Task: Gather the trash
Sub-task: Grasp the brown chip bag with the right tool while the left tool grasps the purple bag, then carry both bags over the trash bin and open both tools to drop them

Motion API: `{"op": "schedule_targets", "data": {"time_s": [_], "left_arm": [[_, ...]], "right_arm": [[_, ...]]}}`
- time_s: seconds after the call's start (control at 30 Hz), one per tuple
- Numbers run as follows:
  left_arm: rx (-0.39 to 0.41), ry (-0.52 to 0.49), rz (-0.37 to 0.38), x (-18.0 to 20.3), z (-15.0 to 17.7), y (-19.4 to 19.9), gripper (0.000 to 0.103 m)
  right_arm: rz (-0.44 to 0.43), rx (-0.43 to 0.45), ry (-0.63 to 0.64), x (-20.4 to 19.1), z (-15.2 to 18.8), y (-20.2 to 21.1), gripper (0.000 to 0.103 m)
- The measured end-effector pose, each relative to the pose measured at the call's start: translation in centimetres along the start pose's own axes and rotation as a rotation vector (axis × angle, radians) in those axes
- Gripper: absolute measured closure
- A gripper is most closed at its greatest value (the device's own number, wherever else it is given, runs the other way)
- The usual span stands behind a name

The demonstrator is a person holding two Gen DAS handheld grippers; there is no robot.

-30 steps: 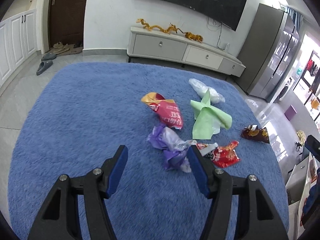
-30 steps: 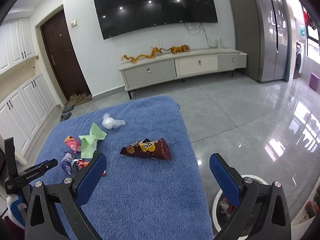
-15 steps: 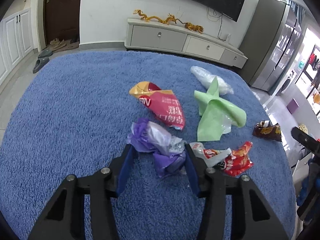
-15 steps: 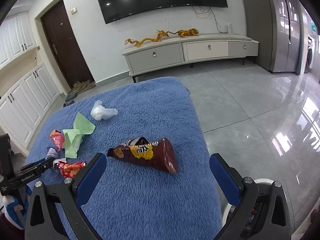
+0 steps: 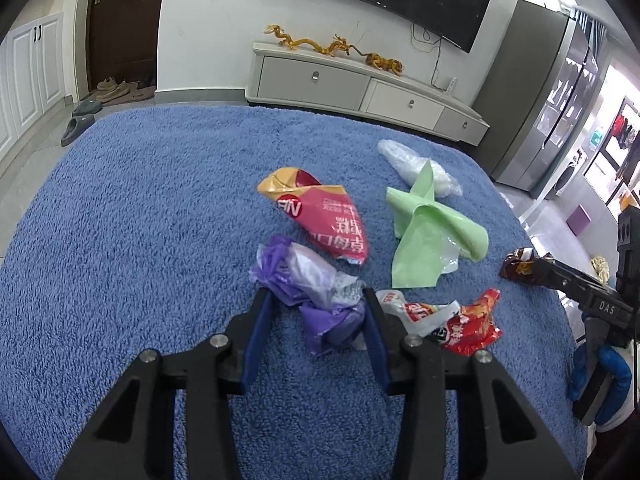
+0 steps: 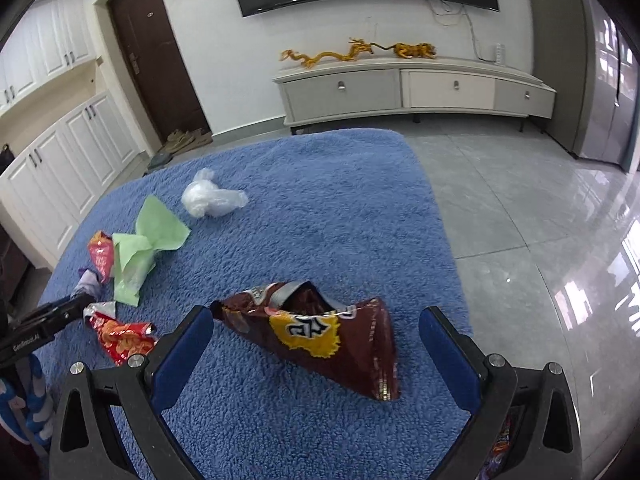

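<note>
On the blue shaggy rug (image 5: 120,240), the crumpled purple wrapper (image 5: 312,296) serves as the landmark. The left hand-held gripper (image 5: 316,320) straddles it, its jaws having just been closing, the blue pads (image 5: 256,340) now at the wrapper's sides; whether they already press it I cannot tell for sure. Just behind the wrapper lies a red-and-yellow snack bag (image 5: 320,216), to its right a red crumpled packet (image 5: 456,320), and beyond that a green sheet (image 5: 428,240) and a clear plastic bag (image 5: 416,164). Farther right of the wrapper, near the rug's edge, lies a brown chip bag (image 6: 320,336); the right hand-held gripper (image 6: 316,348) hangs over it with jaws wide apart, not touching it.
</note>
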State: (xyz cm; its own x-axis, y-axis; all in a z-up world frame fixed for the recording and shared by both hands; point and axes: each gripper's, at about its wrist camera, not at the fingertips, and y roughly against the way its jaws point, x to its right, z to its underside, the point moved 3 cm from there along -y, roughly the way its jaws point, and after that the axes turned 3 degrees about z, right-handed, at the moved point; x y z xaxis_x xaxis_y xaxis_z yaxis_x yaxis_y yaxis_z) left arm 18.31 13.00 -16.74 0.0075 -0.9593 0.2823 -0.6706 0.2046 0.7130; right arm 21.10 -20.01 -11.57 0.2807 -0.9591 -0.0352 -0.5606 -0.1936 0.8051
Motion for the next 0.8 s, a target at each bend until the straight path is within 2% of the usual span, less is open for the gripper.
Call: {"op": "schedule_targets", "data": {"time_s": [0.1,0.17,0.23,0.47,0.6,0.8], "left_arm": [[0.001,0.003,0.003,0.0,0.0,0.0,0.061],[0.002,0.005,0.004,0.0,0.0,0.0,0.061],[0.003,0.006,0.004,0.0,0.0,0.1,0.062],[0.008,0.007,0.007,0.0,0.0,0.4,0.070],[0.013,0.008,0.015,0.0,0.1,0.6,0.077],[0.039,0.010,0.001,0.2,0.7,1.7,0.077]], "right_arm": [[-0.010,-0.013,0.030,-0.6,0.3,-0.1,0.017],[-0.016,-0.023,0.041,-0.7,0.7,0.0,0.035],[-0.023,-0.026,0.047,-0.9,1.1,0.3,0.047],[-0.040,-0.038,0.085,-2.1,2.0,0.9,0.064],[-0.043,-0.029,0.082,-2.5,2.7,1.6,0.069],[-0.042,-0.001,0.064,-2.8,3.7,3.4,0.072]]}}
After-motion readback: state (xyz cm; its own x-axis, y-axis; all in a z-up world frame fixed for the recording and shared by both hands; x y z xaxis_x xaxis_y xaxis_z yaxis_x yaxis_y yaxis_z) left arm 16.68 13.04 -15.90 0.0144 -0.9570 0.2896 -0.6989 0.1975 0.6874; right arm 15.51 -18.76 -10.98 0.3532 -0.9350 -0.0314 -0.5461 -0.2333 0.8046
